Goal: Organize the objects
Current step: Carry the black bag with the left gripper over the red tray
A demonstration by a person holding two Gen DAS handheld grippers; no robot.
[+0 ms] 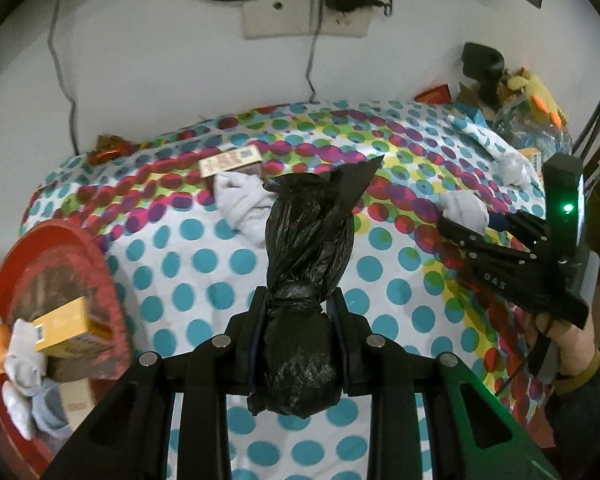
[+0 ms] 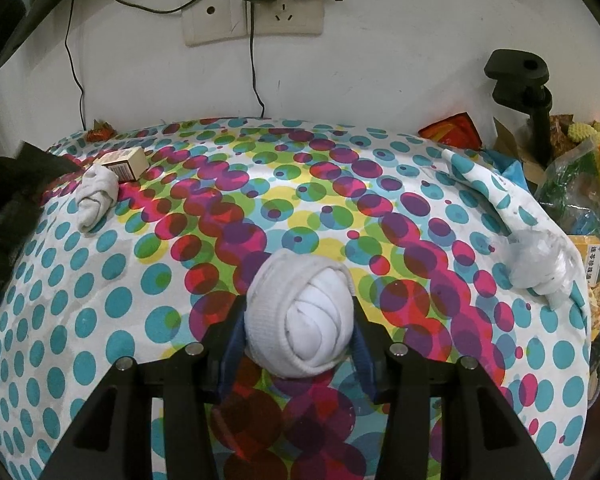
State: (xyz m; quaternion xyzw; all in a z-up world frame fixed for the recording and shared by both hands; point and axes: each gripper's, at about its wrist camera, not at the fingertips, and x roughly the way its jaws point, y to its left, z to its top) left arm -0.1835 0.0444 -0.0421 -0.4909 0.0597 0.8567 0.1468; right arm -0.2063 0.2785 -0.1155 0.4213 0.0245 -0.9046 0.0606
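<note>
In the left wrist view my left gripper (image 1: 300, 304) is shut on a crumpled black plastic bag (image 1: 304, 248), which sticks up between the fingers above the spotted cloth (image 1: 204, 272). At the right of that view a hand holds my right gripper (image 1: 456, 222), its tips around a rolled white sock (image 1: 464, 206). In the right wrist view that gripper (image 2: 300, 324) is shut on the sock ball (image 2: 304, 316), both pads pressing its sides just above the cloth (image 2: 100, 320). The black bag (image 2: 8, 200) shows at the left edge.
A red basin (image 1: 80, 236) at the left holds a yellow box (image 1: 68, 328) and pale socks (image 1: 20, 360). Another rolled sock (image 2: 98, 196) and a small box (image 2: 126, 164) lie far left. A white bundle (image 2: 540, 268), bagged clutter (image 2: 580, 184) and a black clamp (image 2: 520, 80) crowd the right.
</note>
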